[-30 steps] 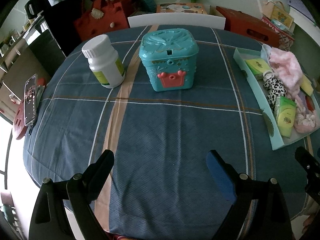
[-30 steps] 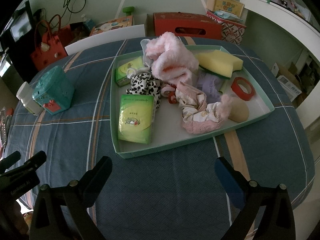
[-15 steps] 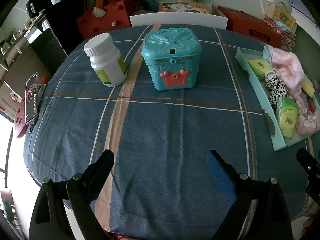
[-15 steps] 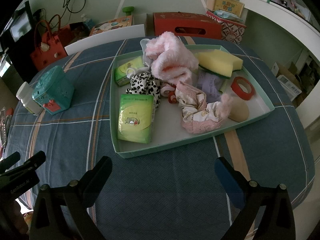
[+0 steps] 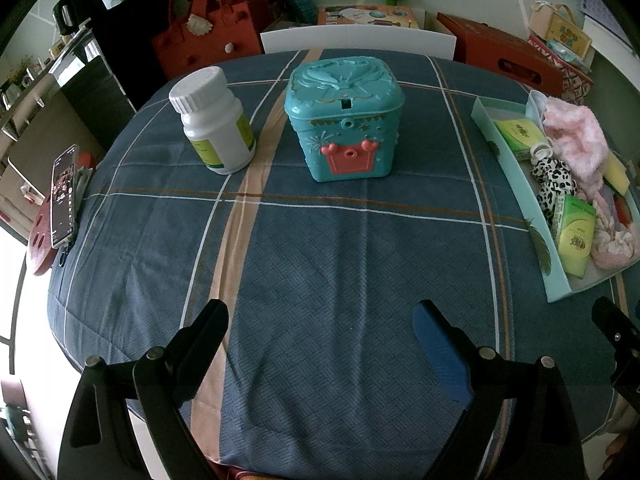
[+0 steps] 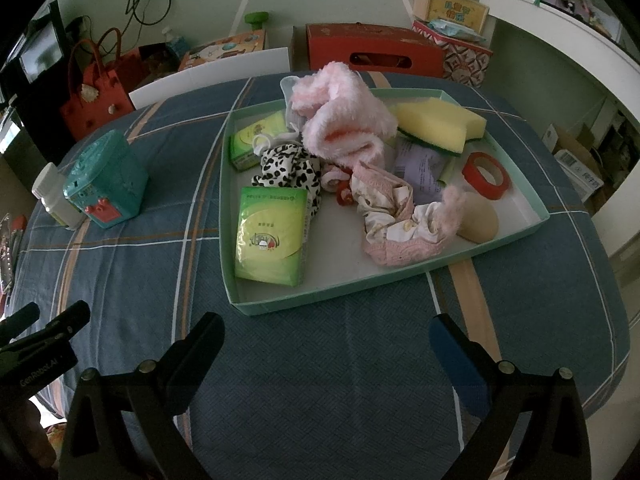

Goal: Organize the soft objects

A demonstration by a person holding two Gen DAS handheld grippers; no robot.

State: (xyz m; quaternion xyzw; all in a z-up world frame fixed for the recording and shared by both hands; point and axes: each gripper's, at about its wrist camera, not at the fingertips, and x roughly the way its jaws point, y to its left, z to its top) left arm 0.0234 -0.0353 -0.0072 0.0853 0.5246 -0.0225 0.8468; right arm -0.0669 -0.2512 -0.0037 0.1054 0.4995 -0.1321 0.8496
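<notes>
A mint tray [image 6: 280, 304] on the blue plaid tablecloth holds soft things: a fluffy pink cloth [image 6: 340, 120], a leopard-print scrunchie [image 6: 290, 170], a pink floral cloth [image 6: 396, 224], a yellow sponge [image 6: 436, 124] and two green tissue packs [image 6: 272, 236]. The tray also shows at the right of the left wrist view [image 5: 516, 184]. My right gripper [image 6: 324, 348] is open and empty, just before the tray's near edge. My left gripper [image 5: 320, 332] is open and empty over bare cloth, well short of the teal box [image 5: 344, 116].
A white pill bottle [image 5: 212, 120] stands left of the teal box. A red tape roll [image 6: 486, 170] and a beige round pad [image 6: 478, 220] lie in the tray. A phone [image 5: 64, 196] lies at the table's left edge. Bags and boxes stand behind the table.
The left wrist view has shifted a little, so the box and bottle sit slightly further right and lower. The right gripper has hardly moved. Both stay open.
</notes>
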